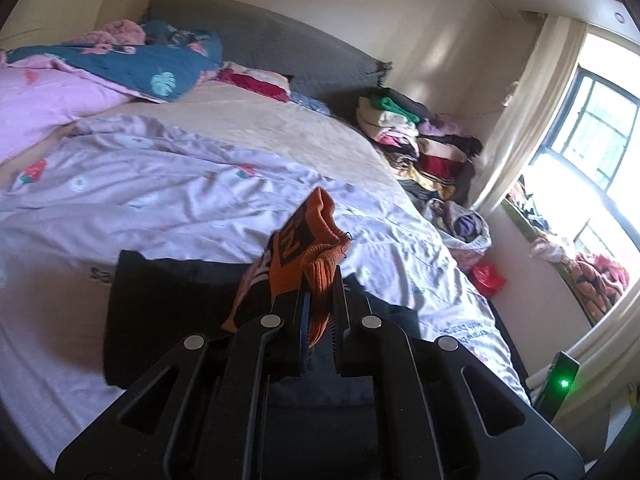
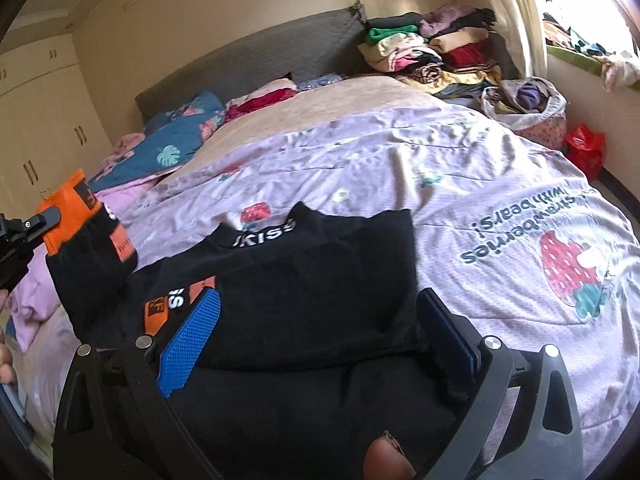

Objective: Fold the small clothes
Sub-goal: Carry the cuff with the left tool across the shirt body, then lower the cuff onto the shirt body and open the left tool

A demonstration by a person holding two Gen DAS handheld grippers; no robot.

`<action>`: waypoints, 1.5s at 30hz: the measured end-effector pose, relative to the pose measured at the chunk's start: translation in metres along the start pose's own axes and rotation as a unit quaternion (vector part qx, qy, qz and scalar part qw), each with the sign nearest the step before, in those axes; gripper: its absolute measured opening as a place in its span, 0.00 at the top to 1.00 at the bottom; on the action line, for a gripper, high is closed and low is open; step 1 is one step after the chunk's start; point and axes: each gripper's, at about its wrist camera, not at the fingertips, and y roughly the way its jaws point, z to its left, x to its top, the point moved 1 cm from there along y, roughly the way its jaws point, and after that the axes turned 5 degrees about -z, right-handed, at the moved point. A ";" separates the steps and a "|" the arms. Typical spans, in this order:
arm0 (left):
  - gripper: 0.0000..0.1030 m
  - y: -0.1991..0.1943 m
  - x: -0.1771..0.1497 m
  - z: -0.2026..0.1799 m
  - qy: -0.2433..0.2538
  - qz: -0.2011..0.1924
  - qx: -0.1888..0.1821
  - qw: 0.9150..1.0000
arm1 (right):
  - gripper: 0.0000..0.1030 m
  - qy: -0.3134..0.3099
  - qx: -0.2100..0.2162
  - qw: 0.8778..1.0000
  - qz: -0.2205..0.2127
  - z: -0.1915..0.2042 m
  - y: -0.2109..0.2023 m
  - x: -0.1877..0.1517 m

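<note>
A black top [image 2: 304, 276] with orange cuffs and white lettering lies spread on the lilac strawberry-print sheet [image 2: 460, 168]. My left gripper [image 1: 320, 284] is shut on one orange sleeve cuff [image 1: 316, 236] and holds that sleeve lifted above the bed. In the right wrist view this left gripper [image 2: 50, 216] shows at the far left with the cuff [image 2: 66, 204] and black sleeve hanging from it. My right gripper [image 2: 320, 320] stands open just above the top's near part, blue pads [image 2: 196, 332] wide apart. The other orange cuff [image 2: 202, 286] lies by its left finger.
A stack of folded clothes [image 2: 440, 48] stands at the bed's far right corner beside the grey headboard [image 1: 260, 36]. A bag of clothes [image 2: 528, 108] and a red bag [image 2: 584, 148] lie by the window side. Pillows and a blue quilt [image 1: 132, 68] fill the far left.
</note>
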 end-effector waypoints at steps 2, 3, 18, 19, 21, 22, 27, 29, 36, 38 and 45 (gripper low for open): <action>0.98 0.005 -0.003 -0.008 0.004 0.001 -0.012 1.000 | 0.05 0.005 -0.004 1.000 -0.002 -0.006 -0.001 0.001; 0.98 0.007 -0.005 -0.012 0.007 0.002 -0.016 1.000 | 0.05 0.009 -0.009 1.000 -0.003 -0.010 -0.002 0.002; 0.97 0.070 -0.075 -0.043 0.035 0.099 -0.074 0.992 | 0.05 0.061 -0.066 0.996 -0.009 -0.059 -0.008 0.008; 0.97 0.073 -0.080 -0.044 0.037 0.107 -0.079 0.990 | 0.05 0.065 -0.067 0.996 -0.008 -0.062 -0.008 0.008; 0.97 0.078 -0.088 -0.047 0.041 0.117 -0.082 0.989 | 0.05 0.073 -0.067 0.995 -0.006 -0.065 -0.007 0.008; 0.97 0.082 -0.094 -0.048 0.043 0.127 -0.085 0.987 | 0.05 0.075 -0.067 0.995 -0.005 -0.067 -0.007 0.007; 0.95 0.092 -0.113 -0.053 0.053 0.158 -0.098 0.981 | 0.05 0.091 -0.065 0.994 0.005 -0.073 -0.002 0.006; 0.85 0.093 -0.119 -0.054 0.055 0.166 -0.103 0.979 | 0.05 0.093 -0.064 0.994 0.008 -0.076 -0.001 0.005; 0.60 0.082 -0.124 -0.049 0.077 0.167 -0.102 0.978 | 0.08 0.058 -0.017 0.998 0.031 -0.058 0.010 -0.001; 0.60 0.076 -0.114 -0.033 0.076 0.150 -0.071 0.983 | 0.22 0.030 0.013 0.998 0.046 -0.041 0.018 -0.007; 0.46 0.049 -0.074 0.047 0.048 0.084 0.058 0.994 | 0.39 -0.035 0.026 0.992 0.116 0.003 0.062 -0.033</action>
